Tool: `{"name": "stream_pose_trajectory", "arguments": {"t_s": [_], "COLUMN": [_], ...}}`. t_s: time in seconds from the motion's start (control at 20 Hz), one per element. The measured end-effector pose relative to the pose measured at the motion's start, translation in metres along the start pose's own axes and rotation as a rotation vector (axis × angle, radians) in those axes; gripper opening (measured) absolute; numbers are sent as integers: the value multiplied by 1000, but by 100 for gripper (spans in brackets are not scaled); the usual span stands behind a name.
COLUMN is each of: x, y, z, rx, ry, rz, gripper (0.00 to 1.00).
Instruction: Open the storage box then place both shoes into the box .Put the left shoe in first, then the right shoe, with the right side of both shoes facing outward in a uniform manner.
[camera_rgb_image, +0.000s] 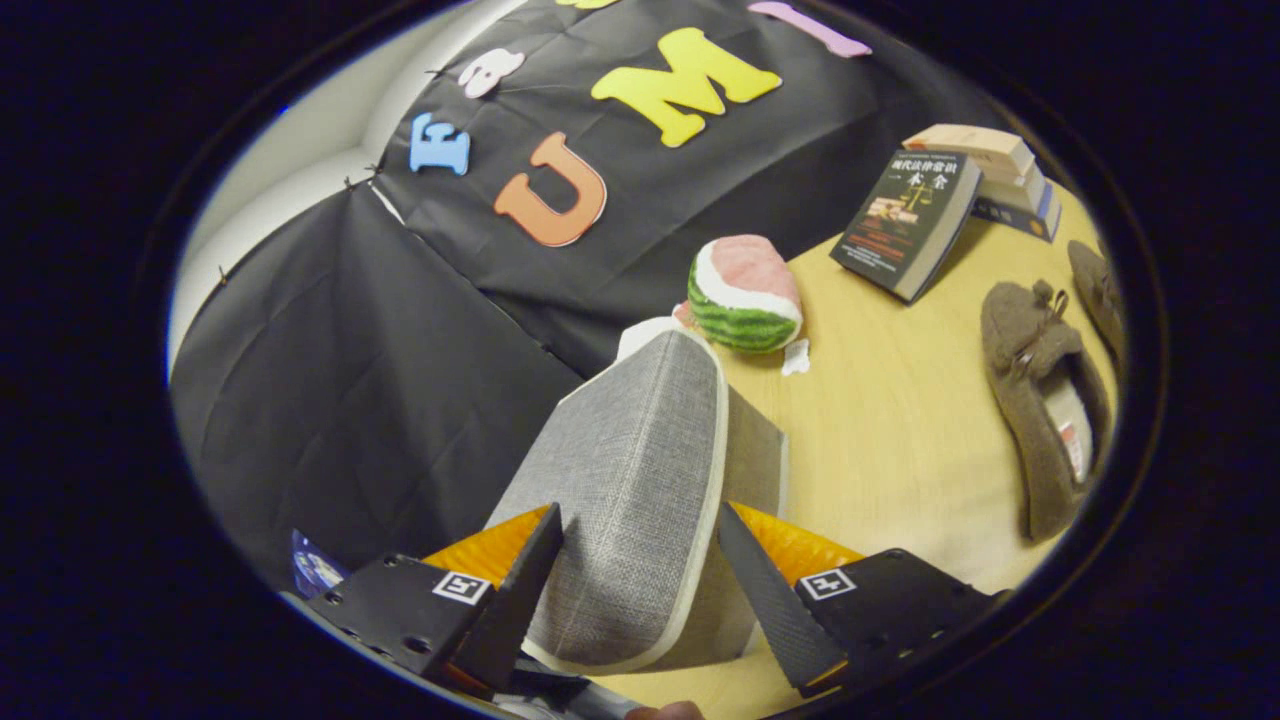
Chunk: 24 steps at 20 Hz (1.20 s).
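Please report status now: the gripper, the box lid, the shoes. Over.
Gripper fingers astride the grey storage box lid; firm pinch cannot be confirmed. Lid raised, box opening. Both brown shoes on the table beyond the fingers. Nothing blocking.

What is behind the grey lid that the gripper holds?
Behind the lid, held between the fingers of the gripper, stand the box wall and, farther off, a watermelon toy. The lid covers the inside of the box.

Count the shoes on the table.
2: one brown shoe lies beyond the jaws, right of the grey storage box lid; a second shoe lies behind it, partly cut off.
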<state>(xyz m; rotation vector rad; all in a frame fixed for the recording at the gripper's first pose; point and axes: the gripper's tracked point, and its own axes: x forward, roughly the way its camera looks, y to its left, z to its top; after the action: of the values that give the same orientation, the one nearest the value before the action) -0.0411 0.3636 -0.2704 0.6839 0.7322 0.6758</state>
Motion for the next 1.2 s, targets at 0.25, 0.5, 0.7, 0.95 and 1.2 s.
{"name": "stream_pose_trajectory", "arguments": {"t_s": [0.25, 0.5, 0.7, 0.95, 1.2], "x": [0, -14, -16, -20, -22], "y": [5, 11, 35, 79, 101], "z": [-4, 23, 27, 42, 46], "rx": [102, 119, 62, 14, 0], "ry": [60, 85, 107, 119, 161], "rz": [46, 50, 90, 162, 220], "gripper": [96, 81, 75, 75, 63]}}
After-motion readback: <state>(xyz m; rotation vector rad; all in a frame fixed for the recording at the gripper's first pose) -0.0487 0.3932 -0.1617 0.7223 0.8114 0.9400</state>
